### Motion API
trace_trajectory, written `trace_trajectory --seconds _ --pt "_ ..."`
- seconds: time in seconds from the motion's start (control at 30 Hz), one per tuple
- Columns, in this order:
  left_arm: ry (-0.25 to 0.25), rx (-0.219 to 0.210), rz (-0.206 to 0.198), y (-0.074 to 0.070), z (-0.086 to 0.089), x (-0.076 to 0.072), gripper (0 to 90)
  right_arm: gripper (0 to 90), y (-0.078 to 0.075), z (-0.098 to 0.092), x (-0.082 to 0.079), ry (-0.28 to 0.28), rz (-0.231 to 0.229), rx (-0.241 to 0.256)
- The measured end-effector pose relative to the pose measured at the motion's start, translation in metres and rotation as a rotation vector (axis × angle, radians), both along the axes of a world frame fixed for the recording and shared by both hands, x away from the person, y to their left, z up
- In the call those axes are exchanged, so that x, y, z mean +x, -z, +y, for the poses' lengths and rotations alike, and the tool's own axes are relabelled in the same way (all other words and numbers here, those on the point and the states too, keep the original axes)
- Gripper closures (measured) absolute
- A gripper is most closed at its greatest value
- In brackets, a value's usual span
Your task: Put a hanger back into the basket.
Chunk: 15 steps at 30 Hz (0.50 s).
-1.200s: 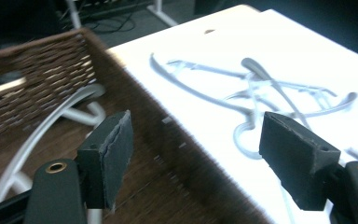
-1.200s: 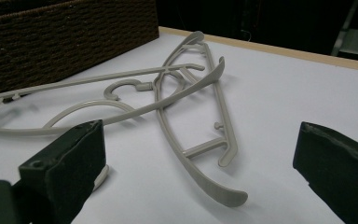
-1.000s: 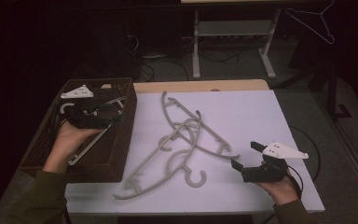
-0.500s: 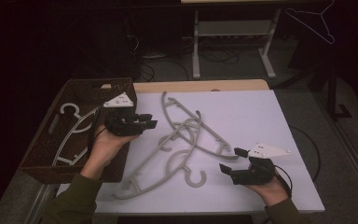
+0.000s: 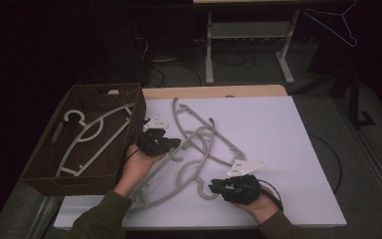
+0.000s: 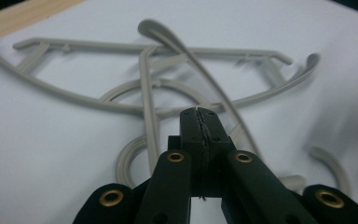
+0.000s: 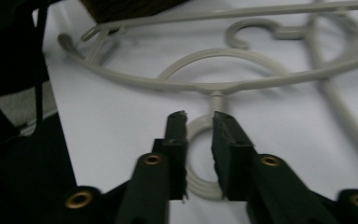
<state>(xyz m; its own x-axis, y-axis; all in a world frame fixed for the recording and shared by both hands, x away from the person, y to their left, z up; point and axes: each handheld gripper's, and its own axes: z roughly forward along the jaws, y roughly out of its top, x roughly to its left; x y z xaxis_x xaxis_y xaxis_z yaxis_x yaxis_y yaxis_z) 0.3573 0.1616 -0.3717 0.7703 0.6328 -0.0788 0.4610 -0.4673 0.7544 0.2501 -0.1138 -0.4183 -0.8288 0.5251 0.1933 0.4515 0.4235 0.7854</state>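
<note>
My left gripper [image 6: 200, 114] has its jaws pressed together with nothing between them, and its own view shows them poised just above the tangle of grey hangers [image 6: 158, 84] on the white table top [image 6: 51, 154]. My right gripper [image 7: 199, 119] has its jaws a little apart, and its view shows them straddling the round hook [image 7: 200, 158] of the nearest hanger, one jaw on each side of the ring; I cannot tell whether they touch it.

From the high view I get what neither gripper view gives me: my left gripper [image 5: 165, 143] sits just beside the brown woven basket [image 5: 104, 94], at the left edge of the hanger pile [image 5: 199, 144], while my right gripper [image 5: 222, 186] is at the near end of that pile. One hanger [image 5: 92, 137] lies inside the basket, flat on its bottom.

The white board [image 5: 288, 149] covers a wooden table [image 5: 214, 91] whose edge shows along the far side. Beyond it the room is dark, with a metal stand [image 5: 248, 35], cables on the floor and a thin wire hanger [image 5: 335, 25] hanging at the upper right
</note>
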Motion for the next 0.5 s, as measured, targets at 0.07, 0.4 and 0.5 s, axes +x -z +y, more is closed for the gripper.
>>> trace_trajectory --seconds 0.07,0.4,0.5 --pt "-0.025 0.024 0.001 0.006 -0.001 0.003 90.0 82.2 0.004 0.011 0.000 -0.024 0.008 -0.019" --pt "-0.105 0.089 0.019 0.029 -0.001 0.010 90.0 87.1 0.023 0.051 0.006 -0.065 0.052 -0.114" --pt "-0.113 0.131 0.028 0.035 -0.001 0.012 90.0 89.3 0.028 0.056 0.008 -0.057 0.069 -0.144"
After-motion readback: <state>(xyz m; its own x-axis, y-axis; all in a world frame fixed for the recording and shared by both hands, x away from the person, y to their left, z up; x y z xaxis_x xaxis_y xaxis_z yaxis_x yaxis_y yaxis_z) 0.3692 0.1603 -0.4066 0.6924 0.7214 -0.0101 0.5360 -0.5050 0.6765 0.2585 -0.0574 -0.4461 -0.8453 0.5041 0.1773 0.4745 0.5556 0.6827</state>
